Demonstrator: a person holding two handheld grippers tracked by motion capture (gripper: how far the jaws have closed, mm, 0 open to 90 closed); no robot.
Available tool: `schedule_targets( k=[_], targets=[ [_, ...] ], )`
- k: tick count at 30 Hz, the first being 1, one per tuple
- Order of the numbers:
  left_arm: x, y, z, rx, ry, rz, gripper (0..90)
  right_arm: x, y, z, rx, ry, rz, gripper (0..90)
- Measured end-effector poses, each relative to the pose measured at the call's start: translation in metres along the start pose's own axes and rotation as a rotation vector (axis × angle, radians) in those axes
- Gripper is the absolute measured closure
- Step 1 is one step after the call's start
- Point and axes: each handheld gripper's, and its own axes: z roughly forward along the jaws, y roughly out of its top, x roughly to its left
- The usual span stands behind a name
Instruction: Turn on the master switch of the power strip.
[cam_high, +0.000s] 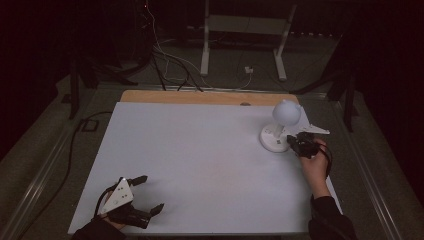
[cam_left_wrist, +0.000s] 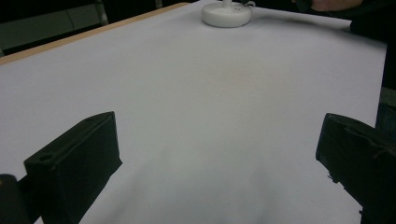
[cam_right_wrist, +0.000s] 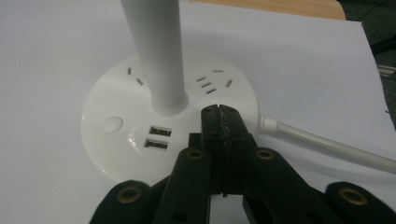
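Found the left gripper (cam_high: 153, 192) low at the near left corner of the white table (cam_high: 200, 150), well apart from the work. Judged it parked there to stay out of the way. Saw its jaws spread wide in the left gripper view, with nothing but bare tabletop between them.

Crossed the bare middle of the table without meeting anything else.

Reached the desk lamp (cam_high: 279, 127) at the far right, standing upright on its round base (cam_right_wrist: 116, 135), with the globe head (cam_high: 286, 114) on top of the stem (cam_right_wrist: 154, 46). Noted sockets, two USB ports (cam_right_wrist: 156, 137) and a round button (cam_right_wrist: 113, 124) on the top of the base, and a white cord (cam_right_wrist: 327, 142) leaving its right side.

Found the right gripper (cam_right_wrist: 219, 112) just beside the stem, coming in low from the near right side of the lamp. Saw its jaws pressed fully together, gripping nothing. Judged them closed on purpose, to make one blunt tip for poking or pushing rather than grasping. Placed the tip over the top of the base, right of the USB ports and apart from the button. Could not tell whether it was touching the base or hovering just above it.
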Motion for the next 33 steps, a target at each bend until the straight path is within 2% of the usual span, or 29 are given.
schedule_targets(
  k=[8, 10, 14, 18, 20, 28, 33],
  targets=[
    [0.000, 0.000, 0.000, 0.001, 0.001, 0.001, 0.1, 0.003, 0.000, 0.002, -0.006, -0.034, -0.043, 90.0],
    [0.000, 0.000, 0.000, 0.001, 0.000, 0.001, 0.1, 0.002, -0.001, 0.003, -0.011, -0.038, -0.038, 90.0],
    [-0.001, 0.000, 0.000, 0.001, -0.001, 0.001, 0.1, 0.005, 0.000, 0.004, -0.013, -0.042, -0.064, 90.0],
    [-0.001, 0.000, 0.000, 0.001, 0.000, 0.000, 0.1, 0.007, -0.001, 0.005, -0.011, -0.060, -0.080, 90.0],
    [-0.001, 0.000, 0.000, -0.001, 0.000, -0.001, 0.1, 0.008, -0.002, 0.005, -0.012, -0.074, -0.103, 90.0],
    [-0.001, 0.000, 0.000, -0.002, -0.001, 0.000, 0.1, 0.013, -0.001, 0.005, 0.008, -0.110, -0.119, 90.0],
    [-0.001, 0.000, 0.000, -0.002, -0.003, -0.001, 0.1, 0.013, 0.001, 0.006, 0.023, -0.107, -0.115, 90.0]
  ],
)
